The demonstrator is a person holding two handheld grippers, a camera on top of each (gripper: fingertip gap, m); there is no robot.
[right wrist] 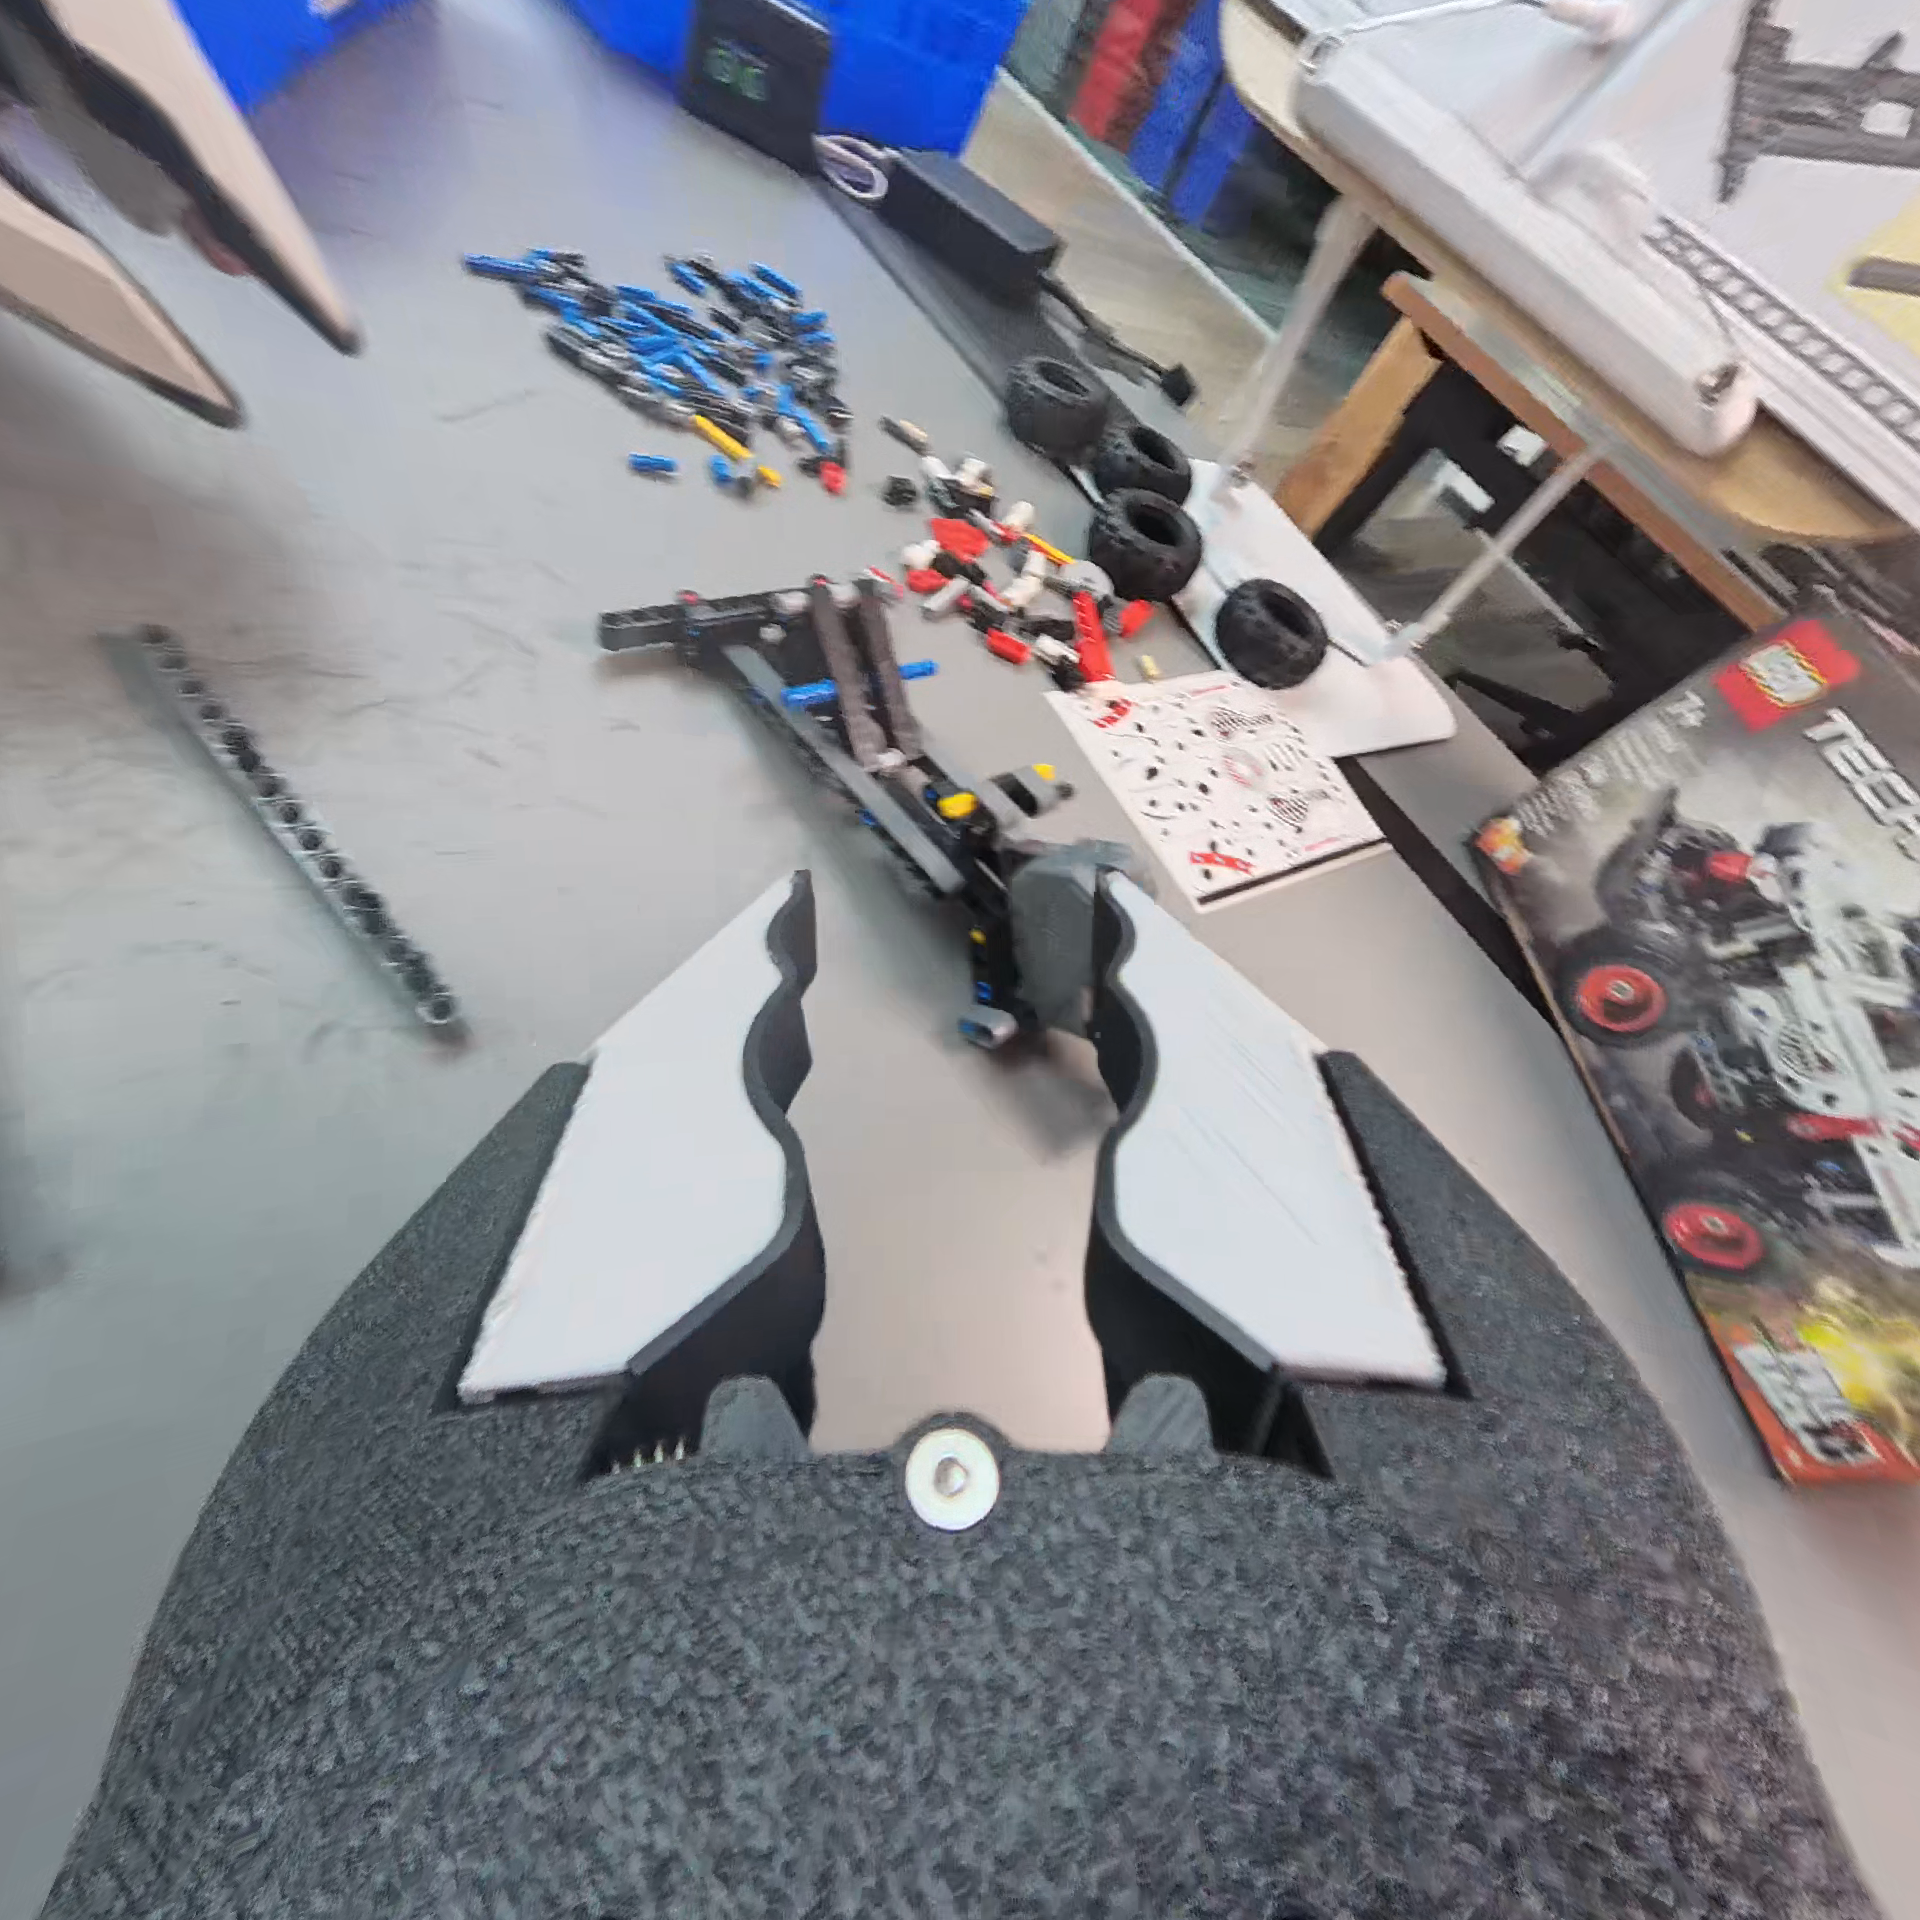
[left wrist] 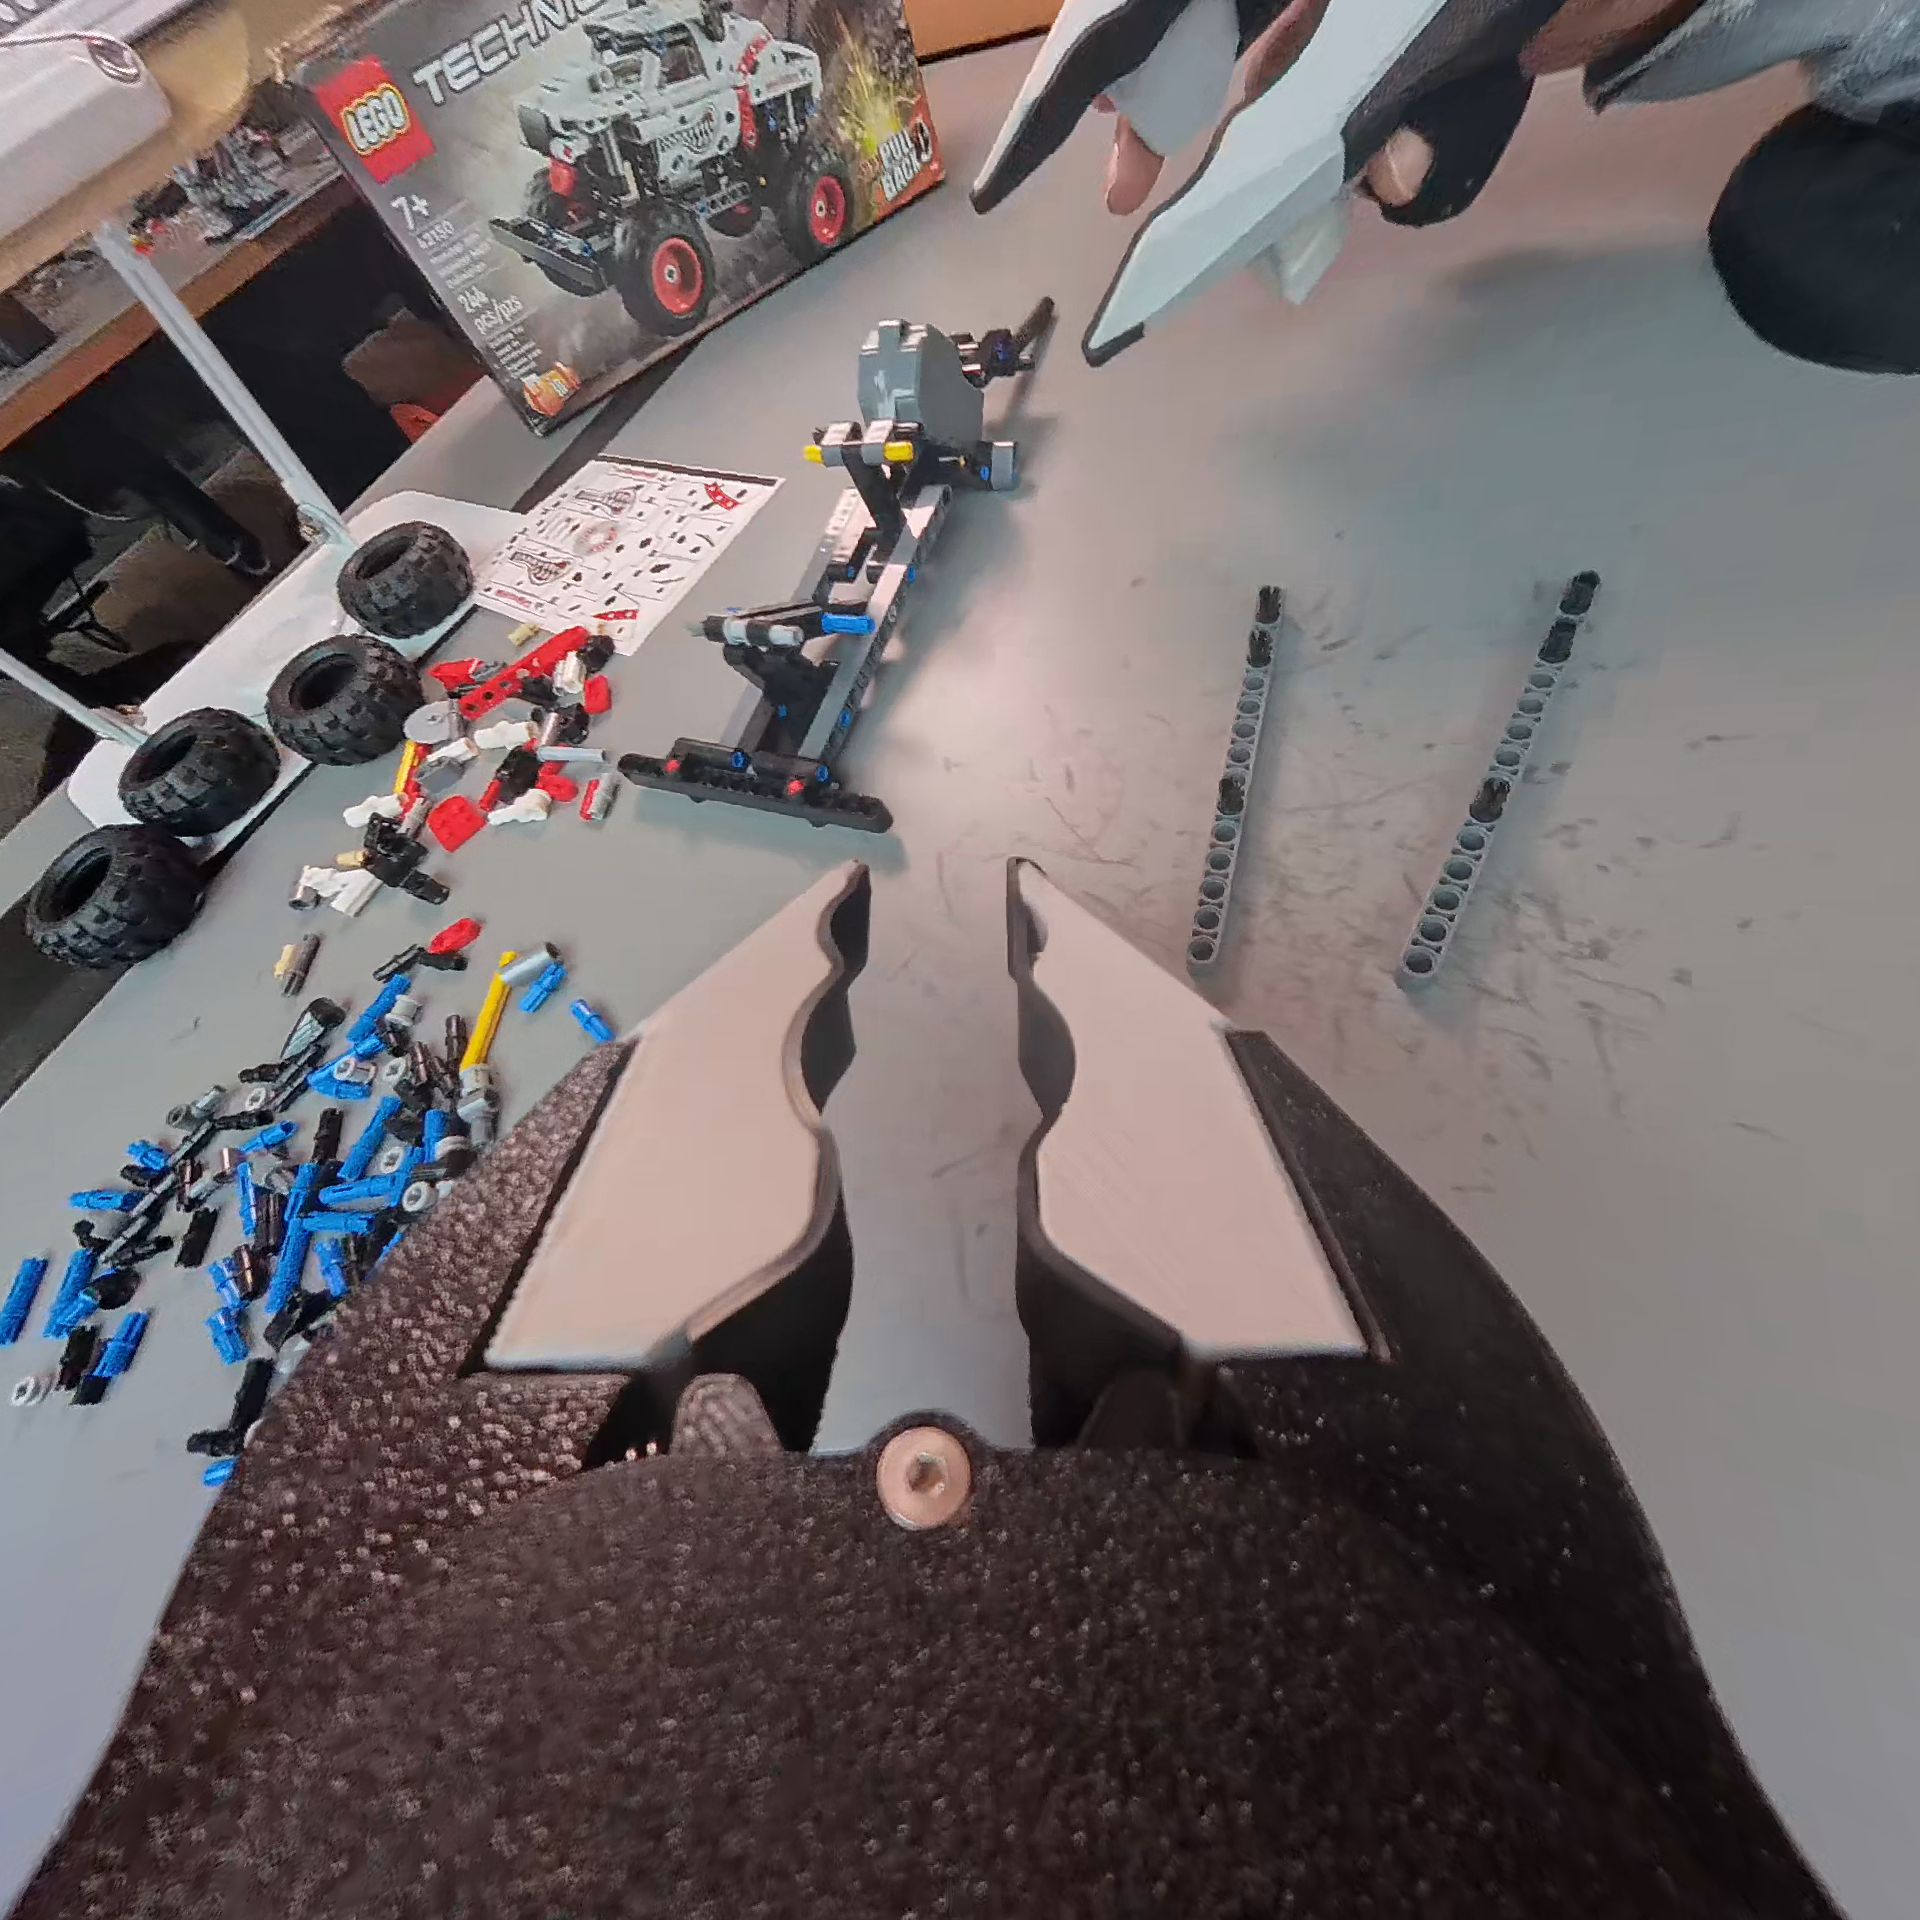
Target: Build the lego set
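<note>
The partly built chassis lies on the grey table, a long dark frame with a grey block at its far end. My left gripper is open and empty, just short of the chassis's black bumper end. Two long grey beams lie to its right. My right gripper is open and empty, its right fingertip beside the grey block; I cannot tell if they touch. The chassis stretches away from it. The right gripper also shows in the left wrist view.
Blue and black pins and red and white parts lie in piles on the left. Several black tyres, a sticker sheet and the set's box are behind them. A black adapter sits by the table edge. The grippers' ends are close to 20 centimetres from one another. To the grey block: right tips about 5 centimetres, left tips about 20 centimetres. Seen from the left wrist view as well.
</note>
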